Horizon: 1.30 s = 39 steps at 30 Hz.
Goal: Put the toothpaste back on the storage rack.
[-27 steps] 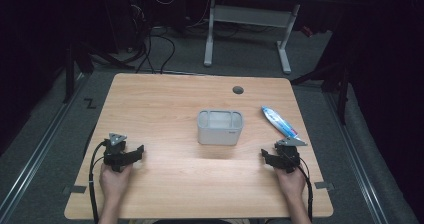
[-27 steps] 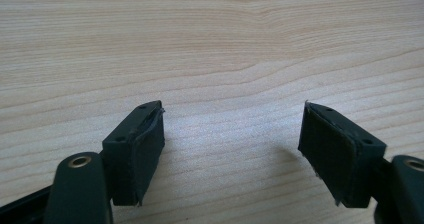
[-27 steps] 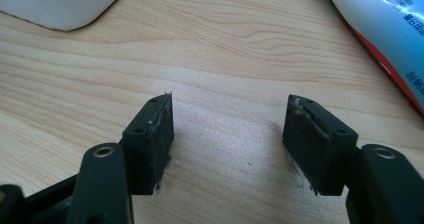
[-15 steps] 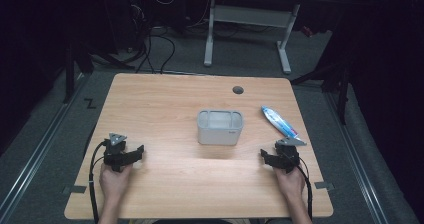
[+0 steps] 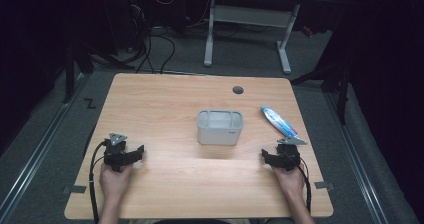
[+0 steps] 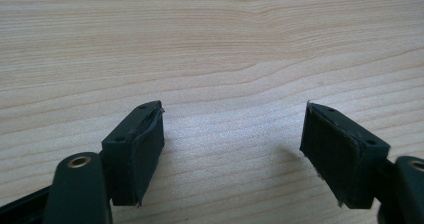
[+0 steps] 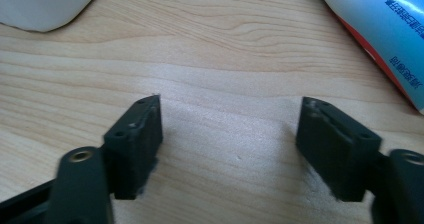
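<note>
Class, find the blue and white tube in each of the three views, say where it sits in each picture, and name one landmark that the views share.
High view: the tube lies slanted near the table's right edge, right of the grey bin, just beyond the right gripper.
Right gripper view: the tube fills the top right corner; the bin's rounded corner sits top left.
Left gripper view: not in it; open jaws over bare wood.
Shared landmark: the light wooden tabletop.

In the right gripper view the picture's edge cuts off the blue tube and the grey container. From above, the tube's print is too small to read, and the container's inside is unclear.
</note>
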### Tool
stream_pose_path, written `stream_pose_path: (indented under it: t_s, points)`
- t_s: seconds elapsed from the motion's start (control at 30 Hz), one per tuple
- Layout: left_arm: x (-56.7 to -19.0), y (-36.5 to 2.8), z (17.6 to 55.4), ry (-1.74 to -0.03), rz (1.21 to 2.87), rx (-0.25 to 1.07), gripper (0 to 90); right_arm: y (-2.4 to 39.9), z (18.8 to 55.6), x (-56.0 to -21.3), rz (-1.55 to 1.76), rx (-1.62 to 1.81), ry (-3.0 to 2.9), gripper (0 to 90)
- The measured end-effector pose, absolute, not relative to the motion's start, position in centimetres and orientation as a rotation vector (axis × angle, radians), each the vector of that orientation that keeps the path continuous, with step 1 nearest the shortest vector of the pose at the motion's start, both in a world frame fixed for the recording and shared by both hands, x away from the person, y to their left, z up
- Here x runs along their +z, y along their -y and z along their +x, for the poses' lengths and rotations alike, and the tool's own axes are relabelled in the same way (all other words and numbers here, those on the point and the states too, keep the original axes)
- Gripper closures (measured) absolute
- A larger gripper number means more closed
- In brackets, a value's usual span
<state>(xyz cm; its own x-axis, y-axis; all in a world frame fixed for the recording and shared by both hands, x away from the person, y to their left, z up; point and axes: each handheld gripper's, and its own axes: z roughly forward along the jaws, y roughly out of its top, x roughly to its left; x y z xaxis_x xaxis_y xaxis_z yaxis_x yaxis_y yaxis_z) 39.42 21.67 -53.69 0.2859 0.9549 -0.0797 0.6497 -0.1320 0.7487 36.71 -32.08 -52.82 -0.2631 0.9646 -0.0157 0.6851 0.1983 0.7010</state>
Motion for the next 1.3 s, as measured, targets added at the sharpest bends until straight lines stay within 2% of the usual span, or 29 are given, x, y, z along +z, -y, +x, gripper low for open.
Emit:
stream_pose_path:
  t_s: [0.1,0.23,0.67,1.3]
  points:
    - [-53.7,-21.7,39.5,-1.435,1.869,0.557,25.6,32.1,36.2,-52.7,1.552,0.847,-2.007,36.8]
    - [-53.7,-21.6,39.5,-1.435,1.873,0.562,25.4,32.4,35.6,-52.4,1.546,0.872,-1.988,39.9]
    - [-53.7,-21.4,39.5,-1.415,1.893,0.562,24.5,32.9,34.8,-51.0,1.534,0.945,-1.919,41.9]
    - [-53.7,-21.2,39.4,-1.406,1.916,0.579,24.5,33.1,36.5,-50.1,1.48,1.013,-1.888,45.6]
